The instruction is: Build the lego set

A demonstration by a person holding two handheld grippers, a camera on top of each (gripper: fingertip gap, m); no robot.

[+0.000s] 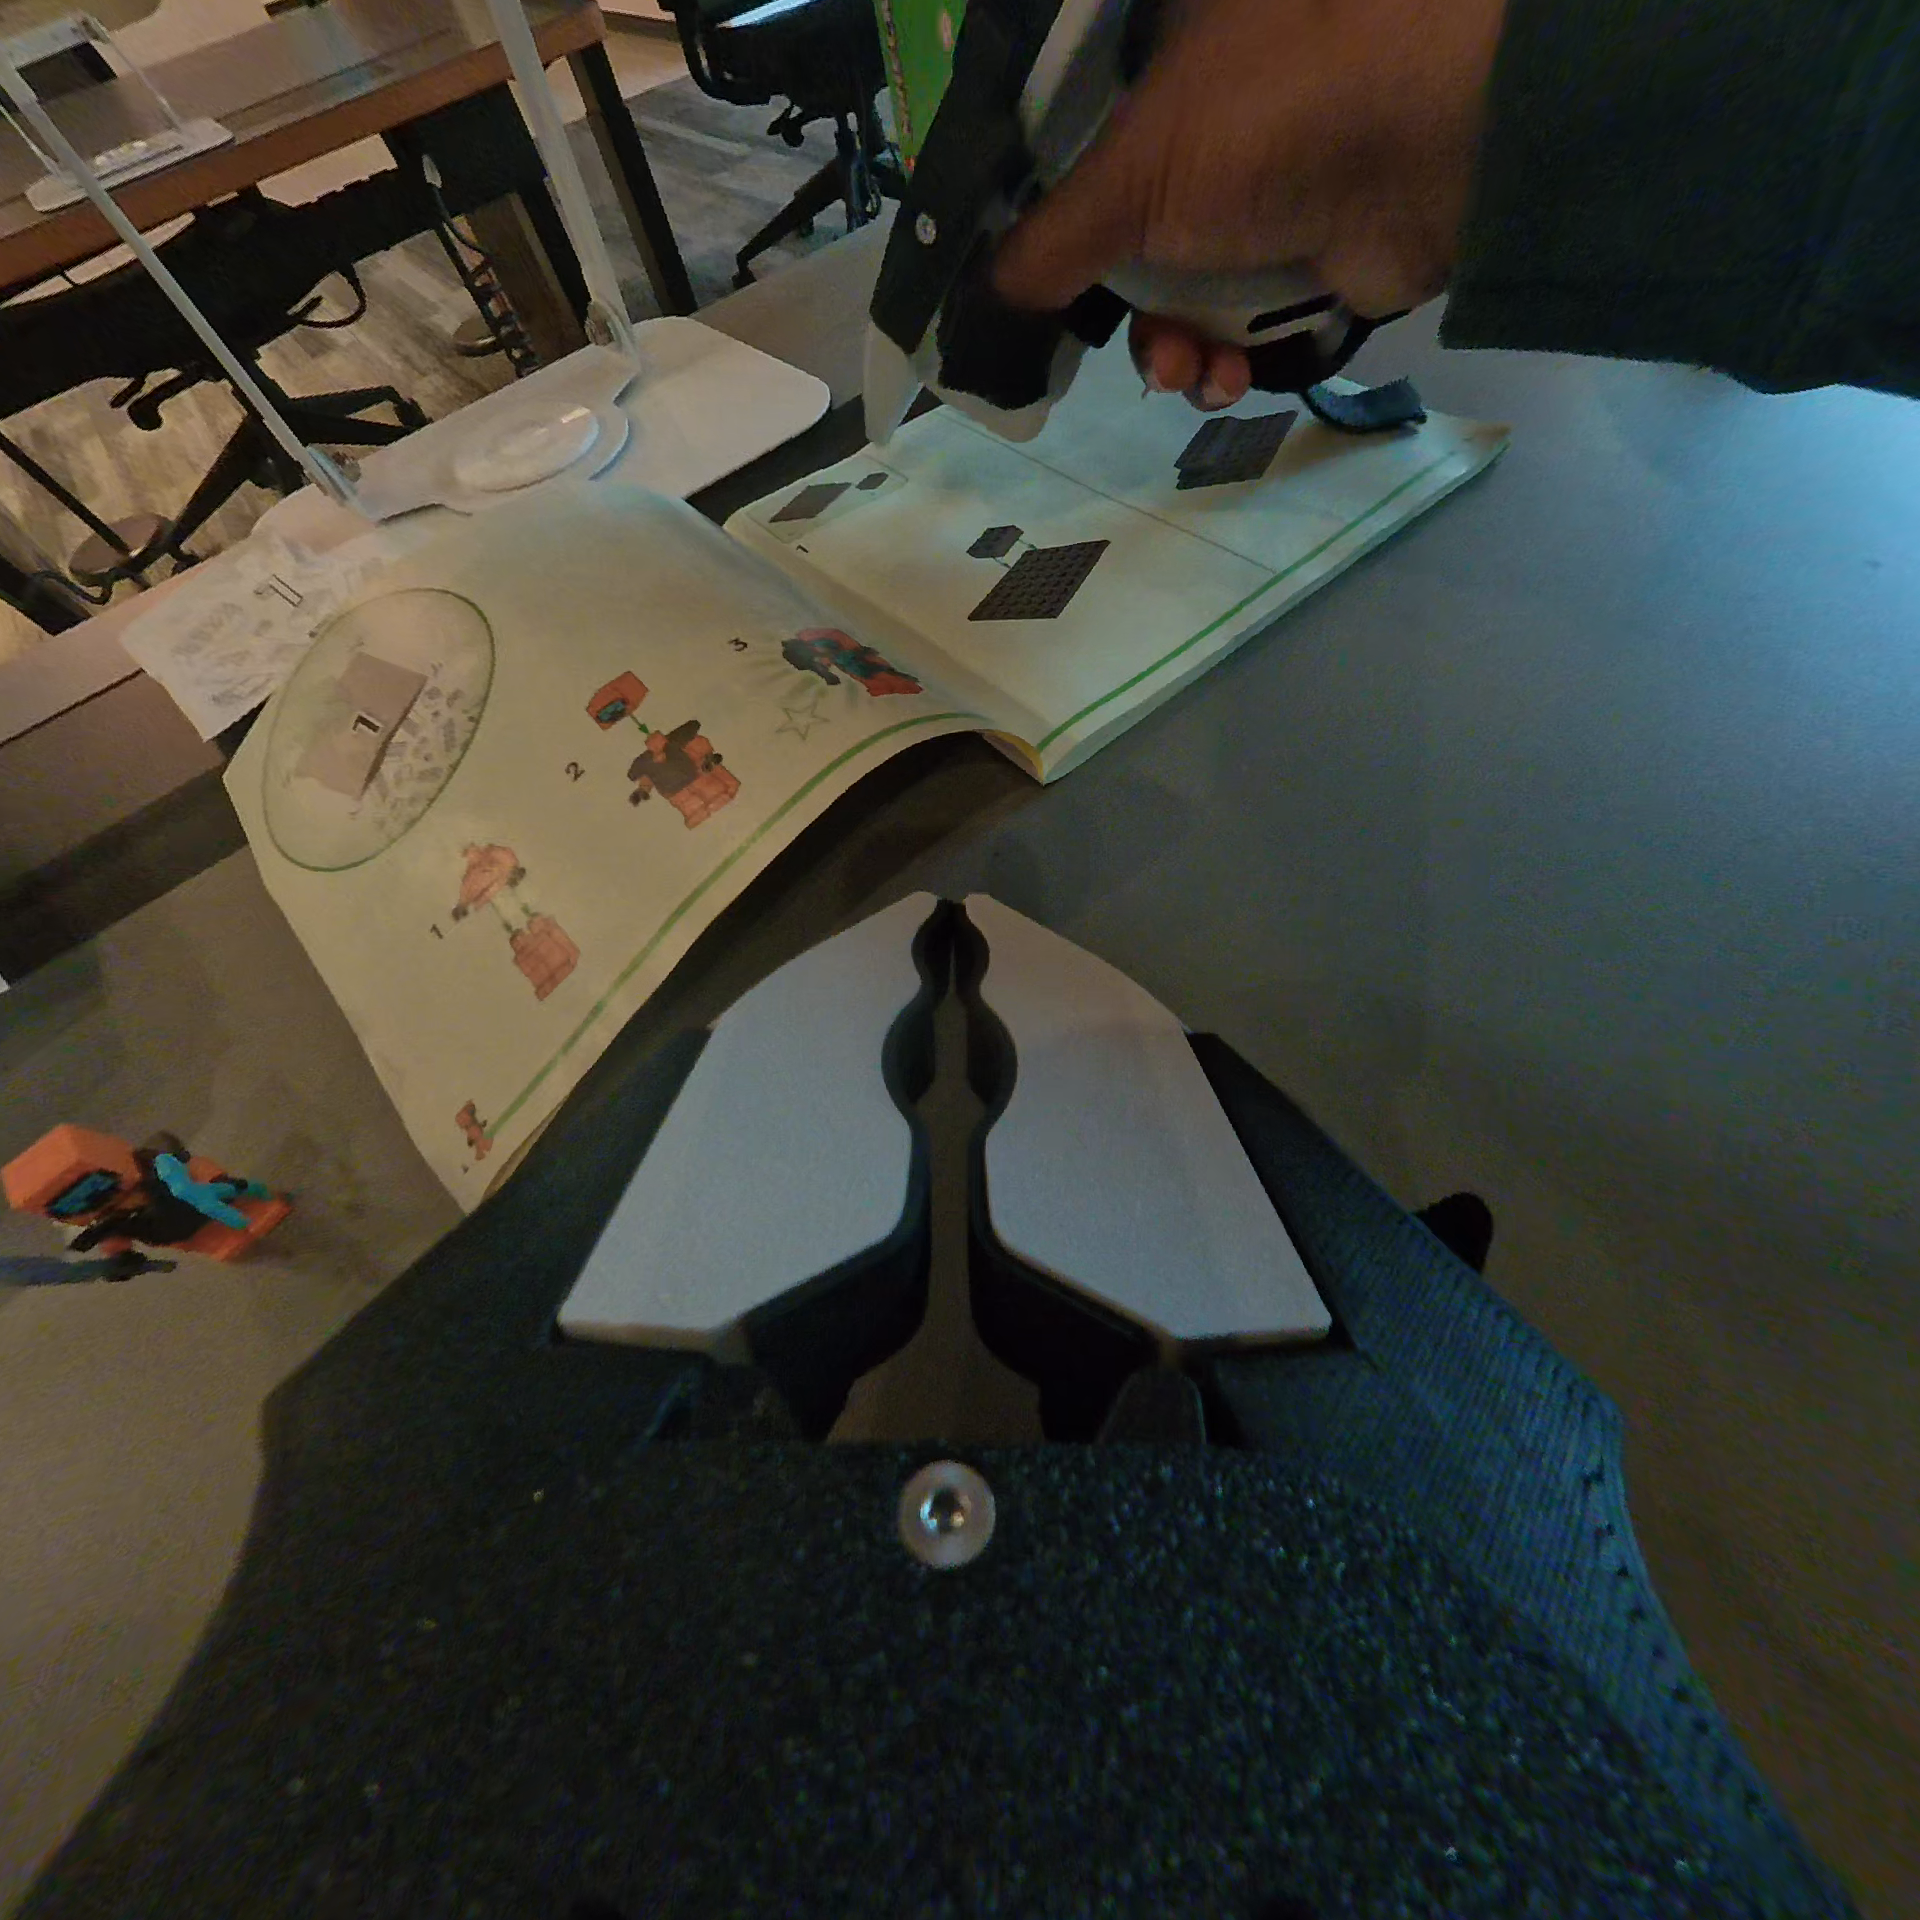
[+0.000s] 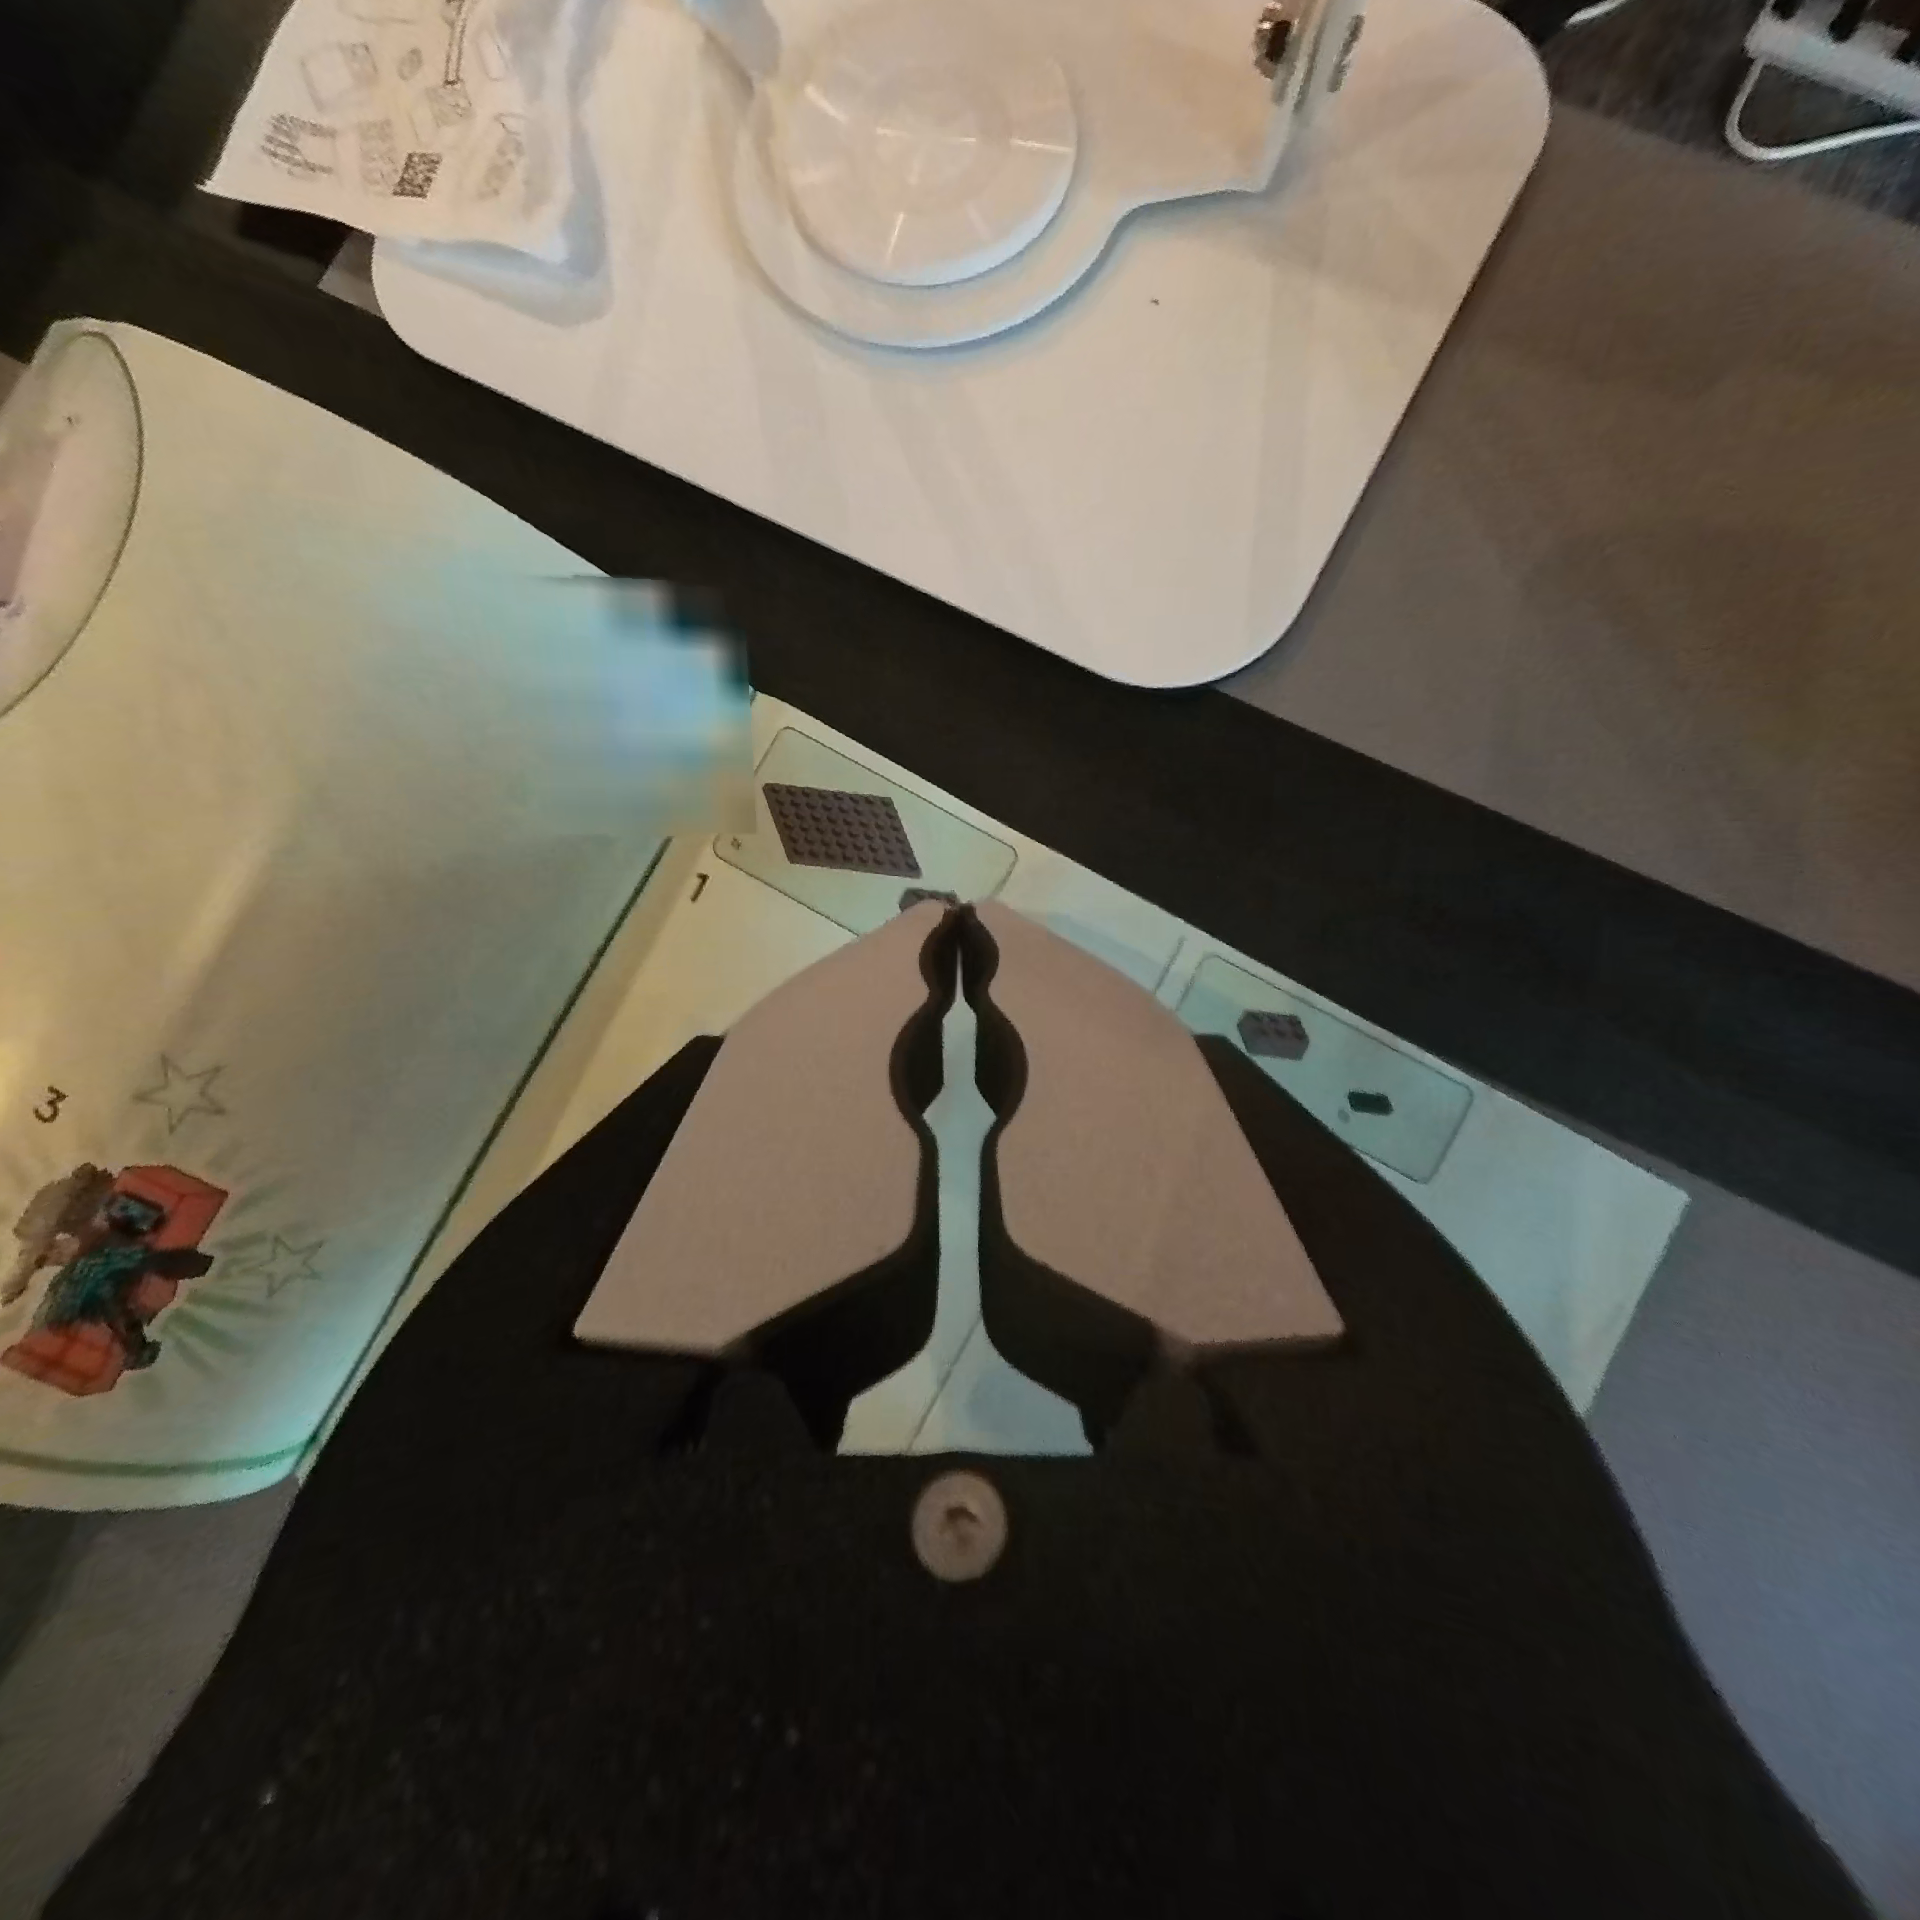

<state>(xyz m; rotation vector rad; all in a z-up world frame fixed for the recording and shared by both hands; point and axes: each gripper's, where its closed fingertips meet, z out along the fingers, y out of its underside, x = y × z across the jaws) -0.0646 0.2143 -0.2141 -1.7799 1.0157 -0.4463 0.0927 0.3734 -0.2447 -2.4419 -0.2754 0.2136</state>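
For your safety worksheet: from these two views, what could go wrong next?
1. The right gripper, shut, sits over the open instruction booklet; it might snag or crease a page.
2. The small orange figure stands near the table's left side; a sweep could knock it over.

The desk is lying bare to the right of the open booklet. The right gripper is hanging over the booklet's far page. A small figure is standing at the left. A white stand base is blocking the back.
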